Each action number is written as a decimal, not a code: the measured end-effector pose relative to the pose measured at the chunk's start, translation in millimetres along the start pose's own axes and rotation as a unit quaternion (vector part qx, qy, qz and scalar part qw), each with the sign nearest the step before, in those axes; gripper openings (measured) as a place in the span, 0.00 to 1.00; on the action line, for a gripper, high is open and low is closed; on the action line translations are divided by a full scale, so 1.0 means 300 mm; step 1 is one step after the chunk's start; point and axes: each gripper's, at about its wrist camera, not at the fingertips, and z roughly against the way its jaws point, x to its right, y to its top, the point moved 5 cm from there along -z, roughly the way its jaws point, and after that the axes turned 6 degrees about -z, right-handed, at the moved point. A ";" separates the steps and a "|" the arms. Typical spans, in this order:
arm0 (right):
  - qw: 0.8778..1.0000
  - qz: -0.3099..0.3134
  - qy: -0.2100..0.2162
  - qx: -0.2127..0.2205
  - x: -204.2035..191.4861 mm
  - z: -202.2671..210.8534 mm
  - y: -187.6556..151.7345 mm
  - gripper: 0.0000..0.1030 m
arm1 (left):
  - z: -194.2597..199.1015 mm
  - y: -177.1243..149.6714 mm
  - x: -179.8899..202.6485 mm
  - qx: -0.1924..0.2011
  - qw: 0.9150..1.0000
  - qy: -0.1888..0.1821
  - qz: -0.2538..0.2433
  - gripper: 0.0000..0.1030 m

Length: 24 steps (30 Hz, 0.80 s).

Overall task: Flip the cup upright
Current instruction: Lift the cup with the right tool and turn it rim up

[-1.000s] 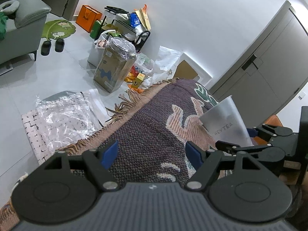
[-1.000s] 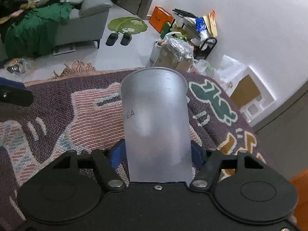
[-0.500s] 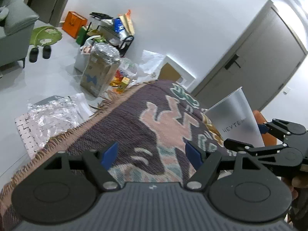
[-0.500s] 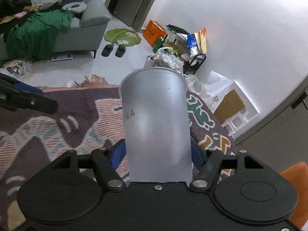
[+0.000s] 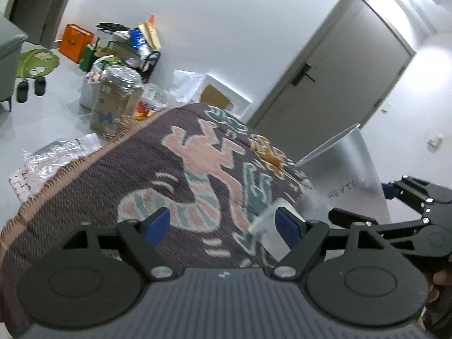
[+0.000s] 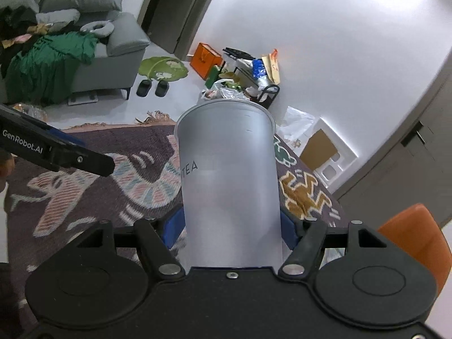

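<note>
A tall frosted grey cup point(image 6: 228, 186) marked "HEYTEA" is held in my right gripper point(image 6: 230, 226), whose blue pads press on its lower sides. The cup's open rim points away from the camera, above a patterned woven cloth point(image 6: 84, 192). In the left wrist view the cup point(image 5: 347, 178) stands tilted at the right, rim up and to the left, with the right gripper point(image 5: 387, 206) around its lower part. My left gripper point(image 5: 219, 226) is open and empty over the cloth point(image 5: 169, 163), left of the cup. Its finger point(image 6: 70, 158) shows at the left of the right wrist view.
The cloth covers a table with a fringed far edge point(image 5: 56, 172). Boxes, bags and a rack point(image 6: 240, 73) clutter the floor by the white wall. A grey sofa with green fabric point(image 6: 56, 56) is far left. An orange chair point(image 6: 418, 234) is at right, by a grey door point(image 5: 339, 84).
Both grippers have tilted upward and moved along the cloth, so more wall and door show. The cup stays held in the right gripper, and the left gripper stays open.
</note>
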 end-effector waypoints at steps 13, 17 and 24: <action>0.999 -0.039 -0.015 -0.009 -0.077 0.140 -0.182 0.64 | 0.107 -0.137 0.119 -0.008 0.999 -0.030 -0.023 0.94; 0.999 -0.046 -0.018 -0.011 -0.088 0.156 -0.216 0.64 | 0.123 -0.167 0.150 -0.011 0.999 -0.039 -0.031 0.94; 0.997 -0.074 -0.008 -0.017 -0.098 0.176 -0.292 0.65 | 0.117 -0.216 0.187 -0.028 0.998 -0.045 -0.043 0.95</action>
